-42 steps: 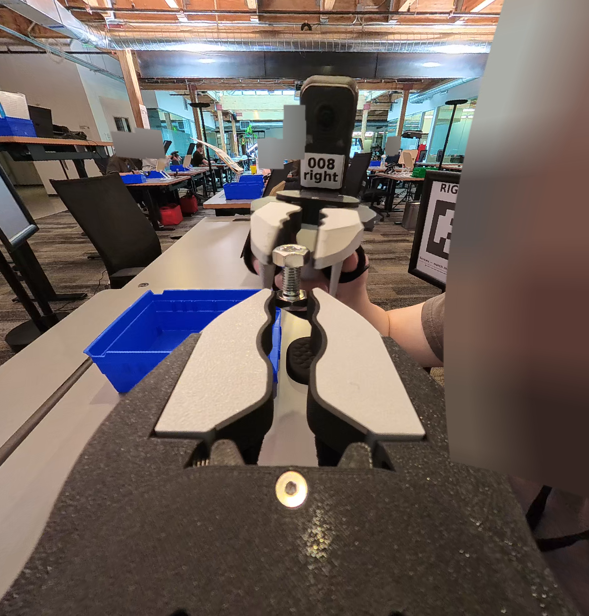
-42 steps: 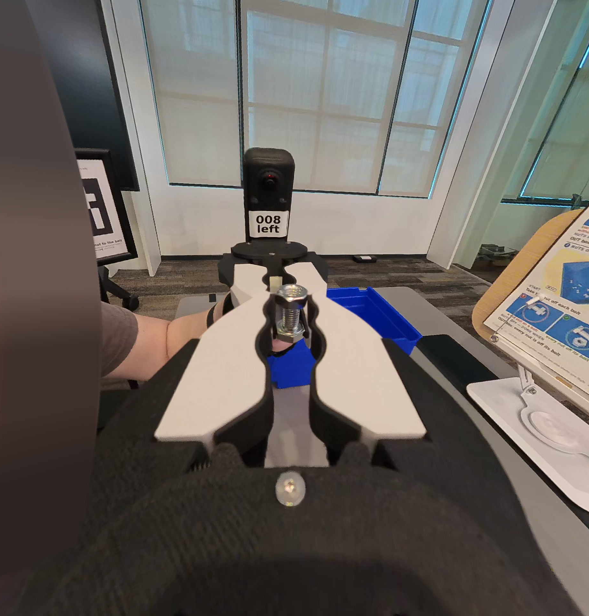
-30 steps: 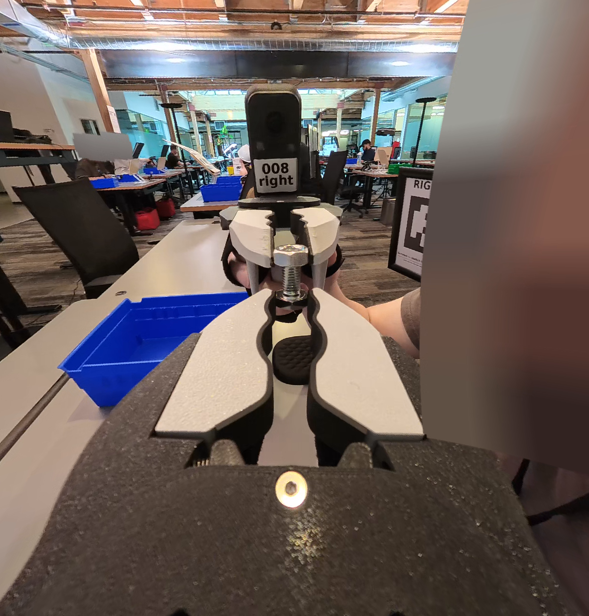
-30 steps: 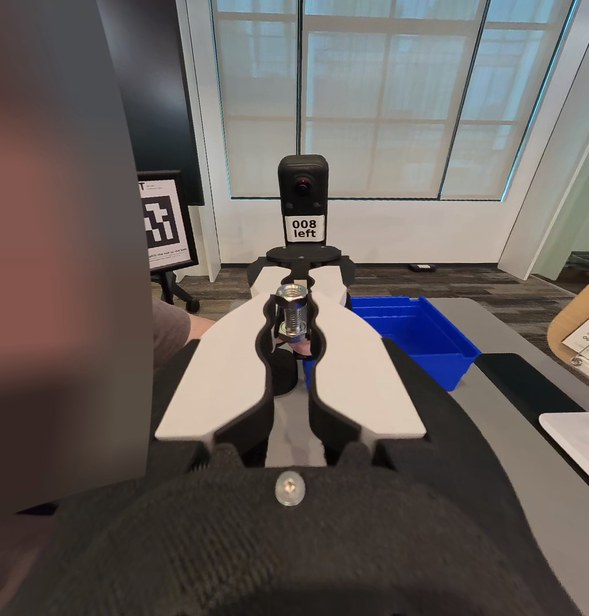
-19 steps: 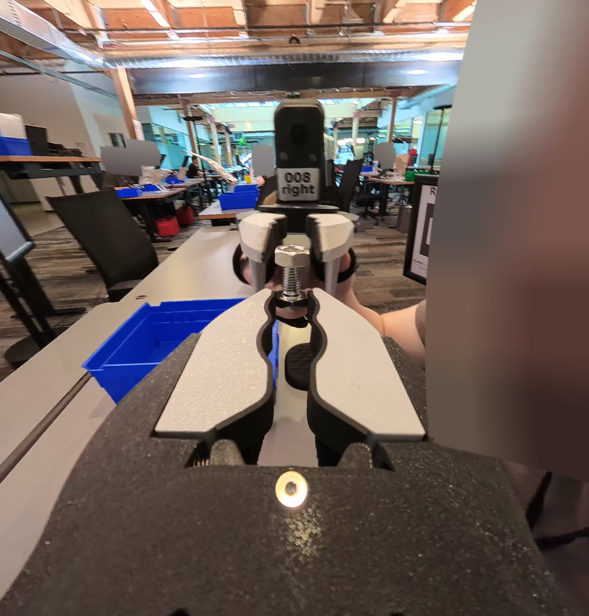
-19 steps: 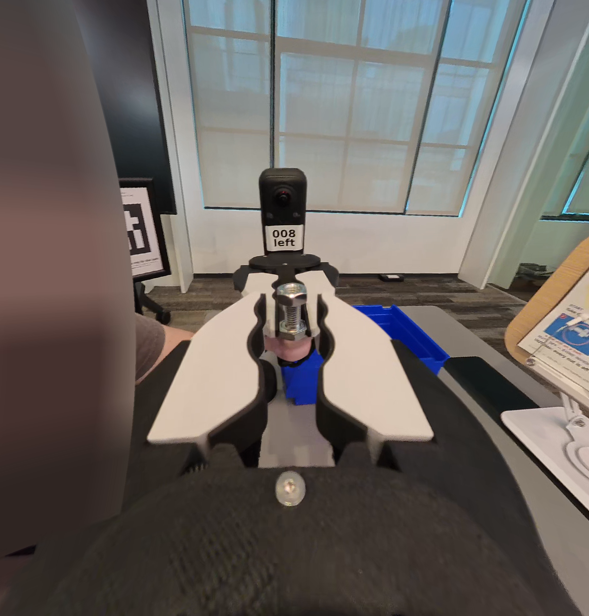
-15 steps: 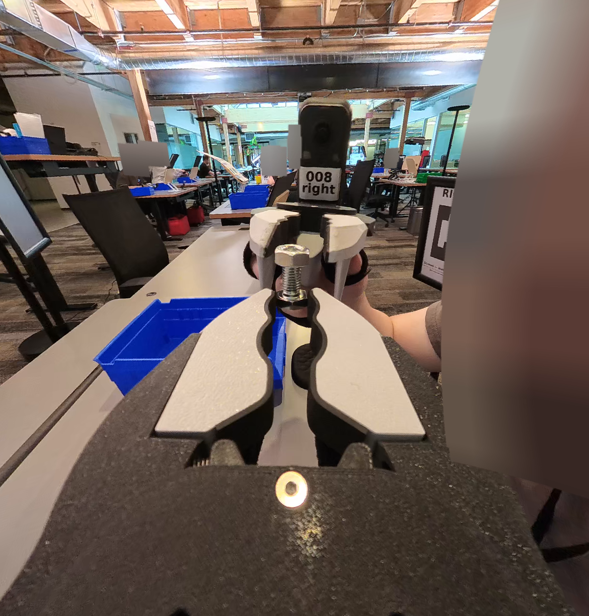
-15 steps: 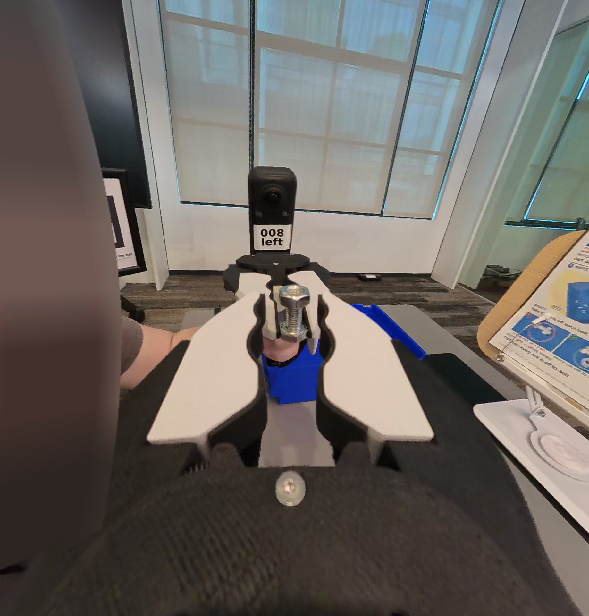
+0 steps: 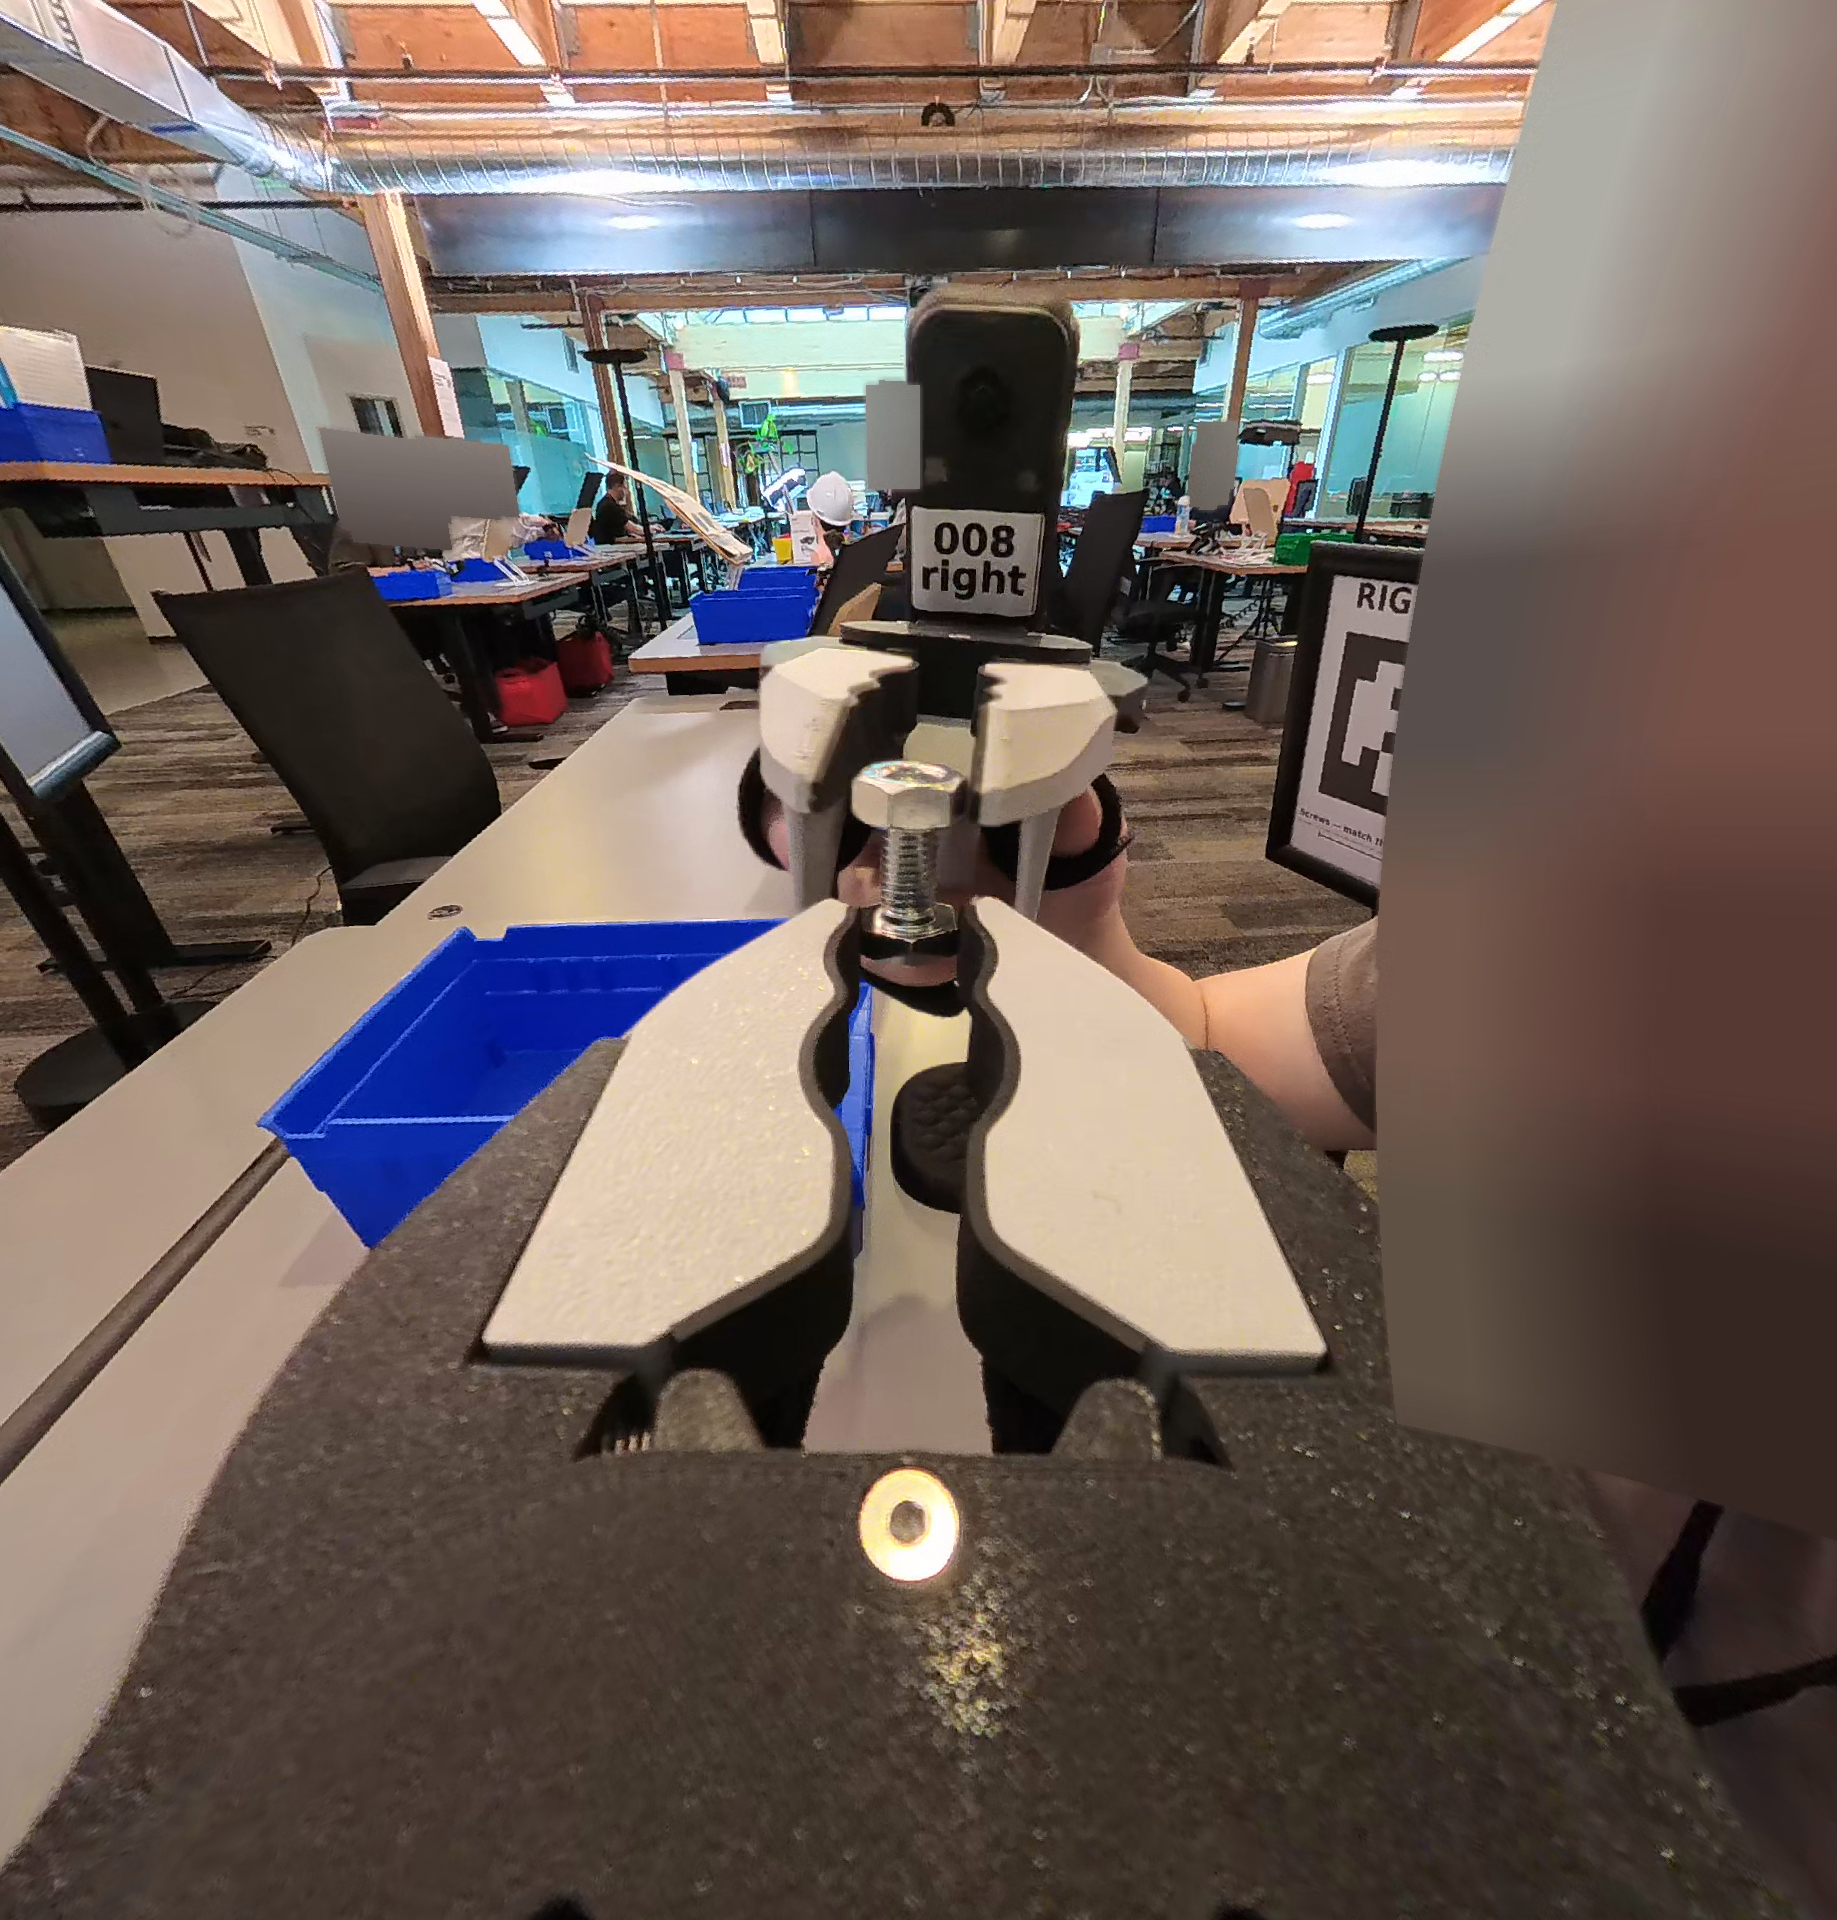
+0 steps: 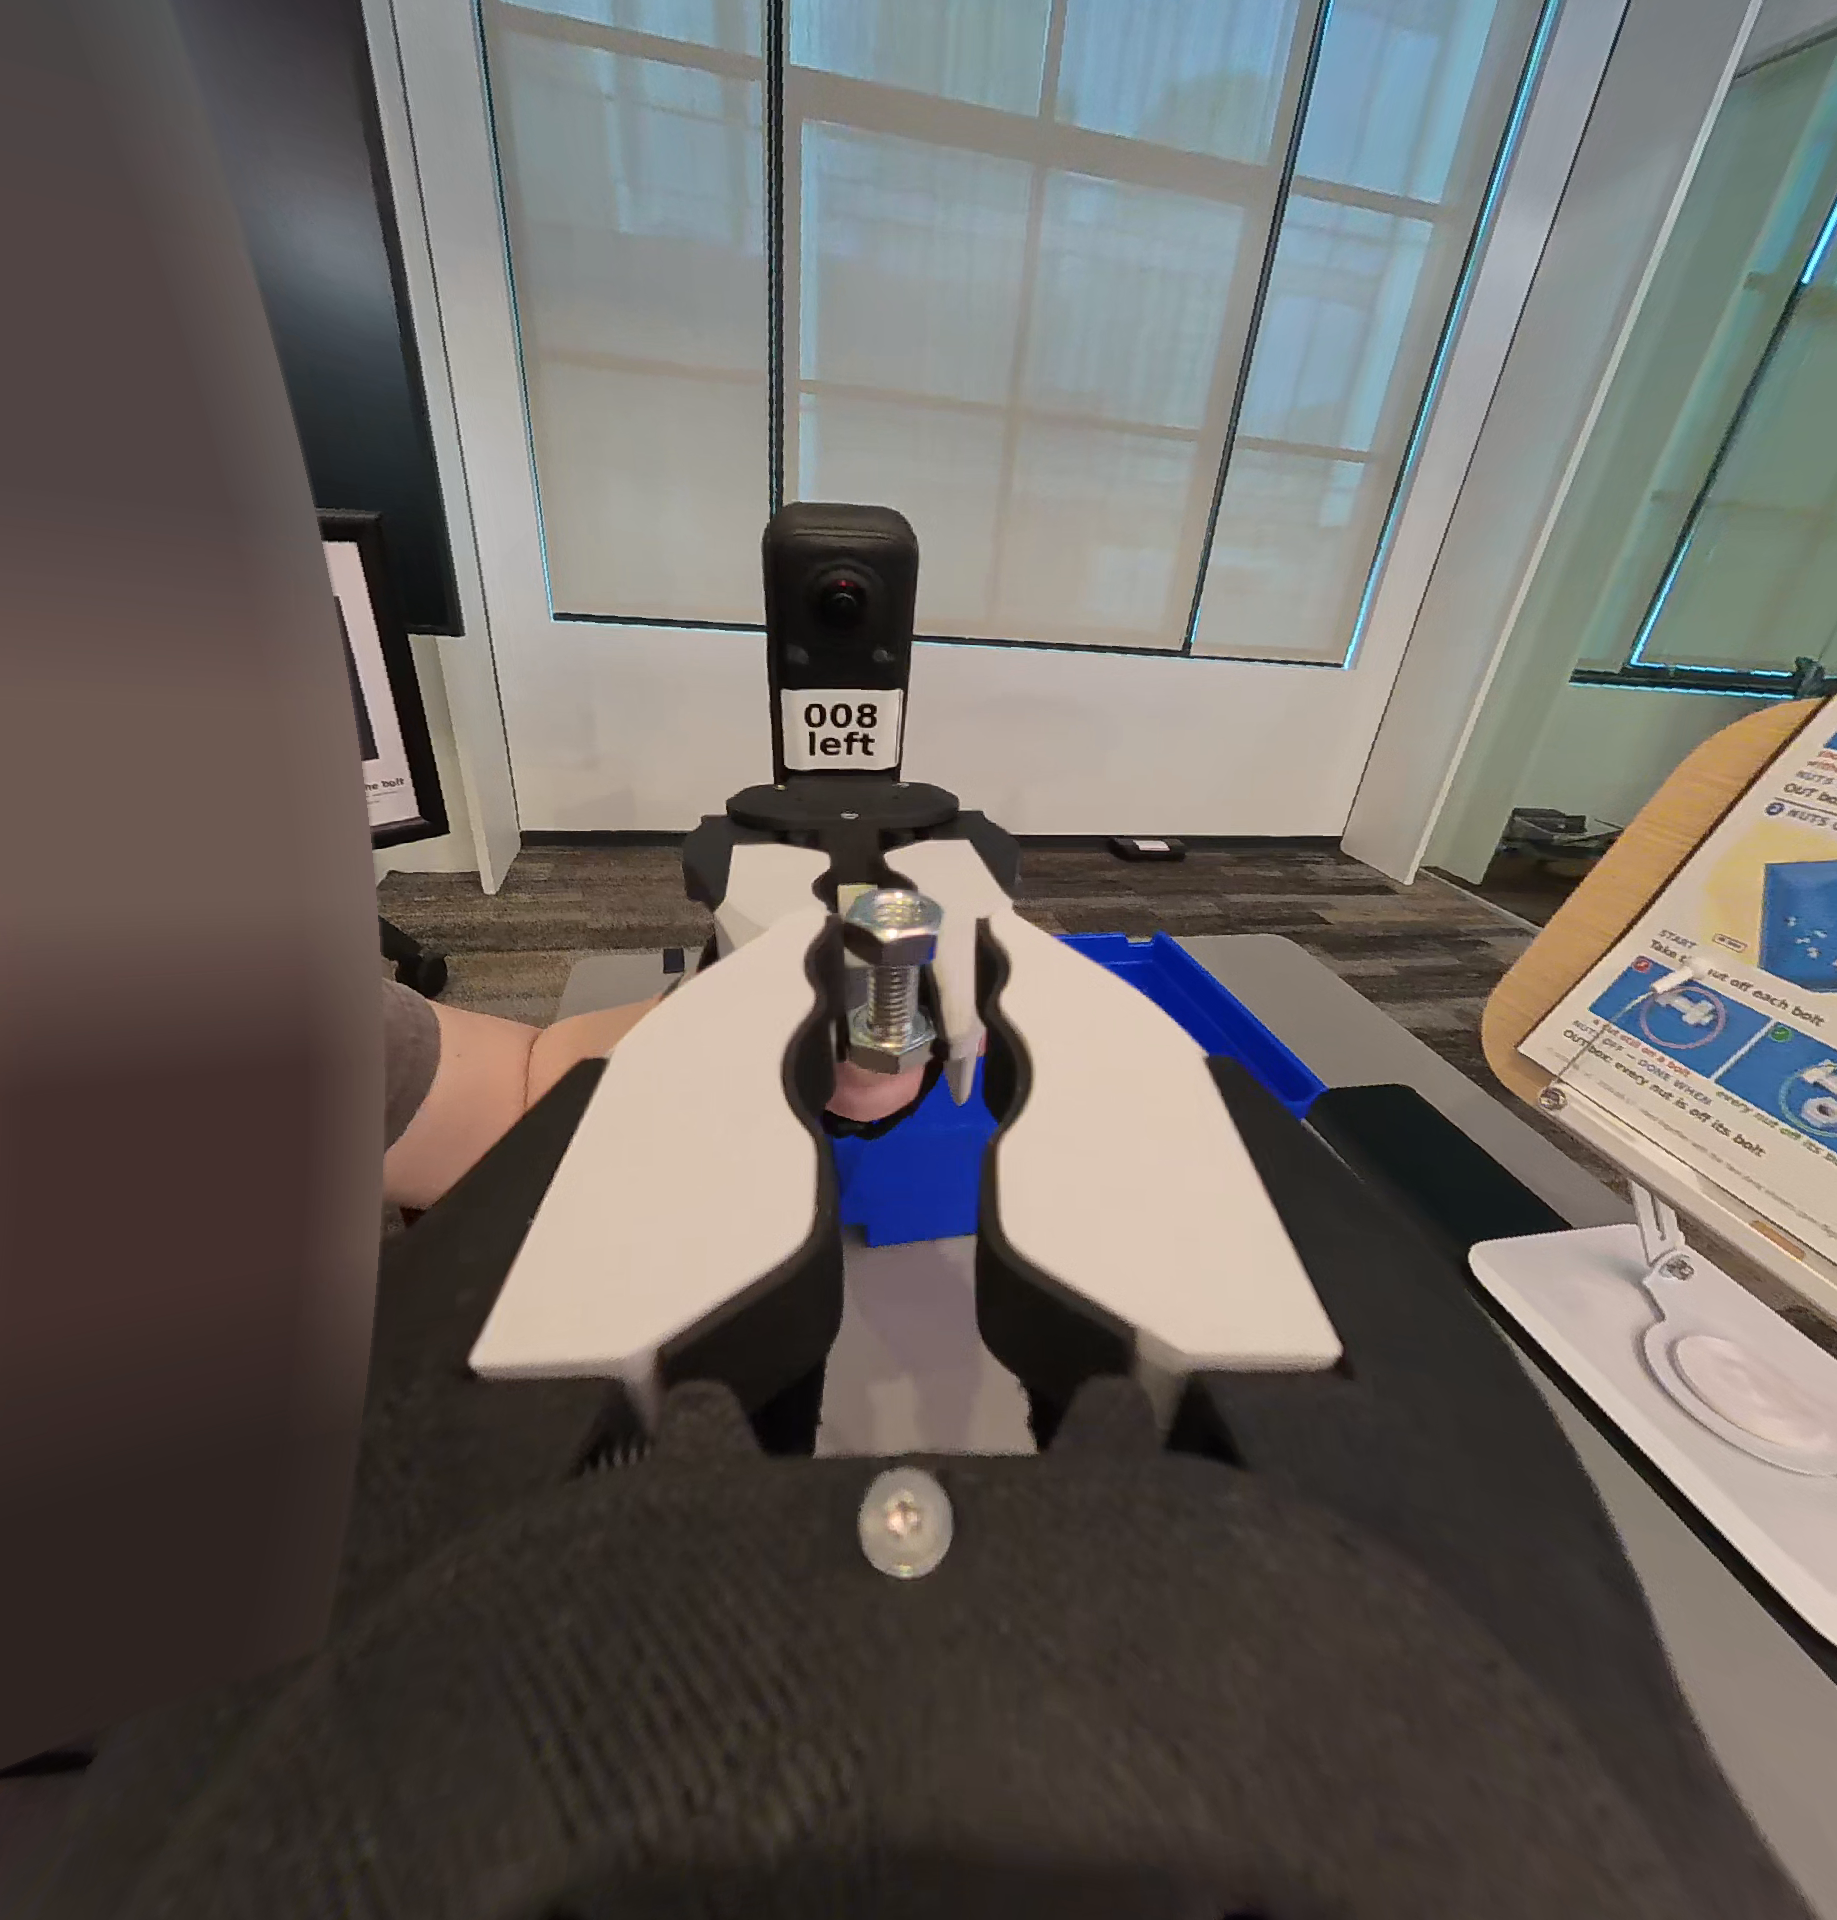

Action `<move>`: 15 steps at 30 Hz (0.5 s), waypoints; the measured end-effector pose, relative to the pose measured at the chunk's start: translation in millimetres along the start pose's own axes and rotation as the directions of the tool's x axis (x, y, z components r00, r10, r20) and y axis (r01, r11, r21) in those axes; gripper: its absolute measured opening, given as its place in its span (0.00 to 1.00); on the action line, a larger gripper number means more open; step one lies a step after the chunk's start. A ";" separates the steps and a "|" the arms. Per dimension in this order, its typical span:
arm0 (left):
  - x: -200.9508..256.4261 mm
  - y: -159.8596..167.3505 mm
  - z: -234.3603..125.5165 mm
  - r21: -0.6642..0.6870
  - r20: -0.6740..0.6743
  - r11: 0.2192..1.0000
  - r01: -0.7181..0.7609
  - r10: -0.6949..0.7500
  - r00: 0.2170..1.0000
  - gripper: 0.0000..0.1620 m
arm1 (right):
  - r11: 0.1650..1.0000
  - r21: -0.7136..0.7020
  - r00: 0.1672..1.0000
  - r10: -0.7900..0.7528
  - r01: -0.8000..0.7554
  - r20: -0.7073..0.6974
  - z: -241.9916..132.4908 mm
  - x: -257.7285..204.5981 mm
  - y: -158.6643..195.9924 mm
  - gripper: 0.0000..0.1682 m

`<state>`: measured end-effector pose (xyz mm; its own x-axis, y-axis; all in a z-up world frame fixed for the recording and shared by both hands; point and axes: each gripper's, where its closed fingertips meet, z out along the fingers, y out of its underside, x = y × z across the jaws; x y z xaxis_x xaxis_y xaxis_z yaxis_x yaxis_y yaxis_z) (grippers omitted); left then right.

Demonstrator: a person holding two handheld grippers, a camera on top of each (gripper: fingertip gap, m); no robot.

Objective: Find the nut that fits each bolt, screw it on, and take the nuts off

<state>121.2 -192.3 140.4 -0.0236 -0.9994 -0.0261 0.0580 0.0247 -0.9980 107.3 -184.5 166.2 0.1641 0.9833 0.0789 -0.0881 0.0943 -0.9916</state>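
Note:
A silver bolt [image 9: 909,847] stands upright in the air between my two grippers, head up, with a silver nut [image 9: 906,923] on its lower end. My left gripper [image 9: 906,927] is shut on the nut. My right gripper [image 10: 898,935] faces it with its jaws open on either side of the bolt head [image 10: 890,928], with a gap on the right side. The nut also shows in the right wrist view [image 10: 888,1051], low on the thread. The right gripper [image 9: 924,831] shows head-on in the left wrist view, a hand behind it.
A blue bin [image 9: 540,1039] sits on the grey table [image 9: 633,821] below and left of the bolt; it also shows in the right wrist view [image 10: 1205,1018]. An instruction sheet on a white stand [image 10: 1724,997] is at the right. A framed marker sign [image 9: 1350,717] and a black chair [image 9: 342,727] stand beyond. My two grippers' fingertips are within a few centimetres of each other.
My right gripper was shut on the bolt head, then opened and stays open around it. My left gripper has kept its hold on the nut. Both views swung sideways and back.

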 end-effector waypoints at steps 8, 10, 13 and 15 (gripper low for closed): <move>-0.2 -1.5 -1.5 0.005 0.000 1.000 -0.004 0.004 1.000 0.11 | 1.000 0.012 1.000 0.001 -0.001 0.010 -7.2 -0.4 -6.7 0.14; 0.5 -0.5 0.0 0.004 -0.004 1.000 -0.001 0.001 1.000 0.11 | 1.000 0.003 1.000 -0.002 0.002 0.014 -4.1 -3.5 -4.5 0.14; 1.9 0.6 1.3 0.000 -0.009 1.000 -0.004 0.004 1.000 0.11 | 1.000 -0.015 1.000 -0.001 0.001 0.005 -1.6 -1.9 -0.4 0.14; 1.5 -0.1 0.6 0.001 -0.005 1.000 -0.005 0.005 1.000 0.11 | 1.000 -0.016 1.000 0.010 -0.010 0.013 -3.6 -0.1 -0.8 0.13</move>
<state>121.8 -193.8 140.5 -0.0284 -0.9991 -0.0314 0.0591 0.0297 -0.9978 110.8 -185.3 166.7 0.1505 0.9861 0.0699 -0.0739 0.0817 -0.9939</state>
